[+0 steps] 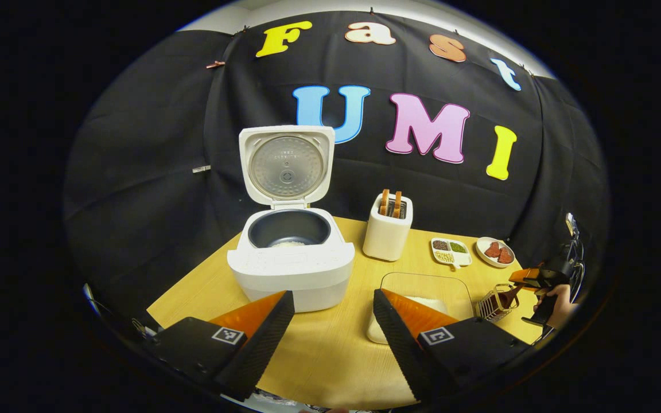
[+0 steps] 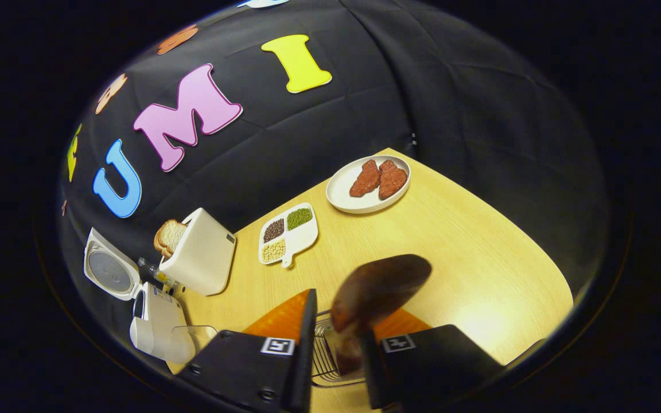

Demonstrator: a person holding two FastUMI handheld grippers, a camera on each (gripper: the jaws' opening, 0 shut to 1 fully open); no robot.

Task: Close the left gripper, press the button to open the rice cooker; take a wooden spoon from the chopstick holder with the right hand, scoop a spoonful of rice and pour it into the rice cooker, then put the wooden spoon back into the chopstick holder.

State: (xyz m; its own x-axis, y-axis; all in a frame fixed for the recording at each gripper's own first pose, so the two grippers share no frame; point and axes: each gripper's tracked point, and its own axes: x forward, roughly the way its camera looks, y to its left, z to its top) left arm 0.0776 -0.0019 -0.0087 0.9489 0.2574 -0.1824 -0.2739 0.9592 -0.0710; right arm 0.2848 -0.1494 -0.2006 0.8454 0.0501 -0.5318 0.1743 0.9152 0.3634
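In the right gripper view, the right gripper (image 2: 336, 344) has its fingers drawn in narrow around the handle of the wooden spoon (image 2: 379, 292), whose bowl rises blurred above them. The wire chopstick holder (image 2: 322, 358) sits directly beneath, between the fingers. Whether both fingers actually press the handle cannot be told. Bare table (image 2: 479, 241) stretches beyond to its right edge.

In the left gripper view, the left gripper (image 1: 333, 321) hangs with jaws wide and nothing between them, above the table's near edge. Just past its right finger sits a clear container of rice (image 1: 422, 304). Farther left stands the rice cooker (image 1: 290, 258), lid upright, a little rice in the pot. Behind, a toaster (image 1: 388, 229), a divided dish (image 1: 451, 252) and a plate (image 1: 496, 252) line the far edge.
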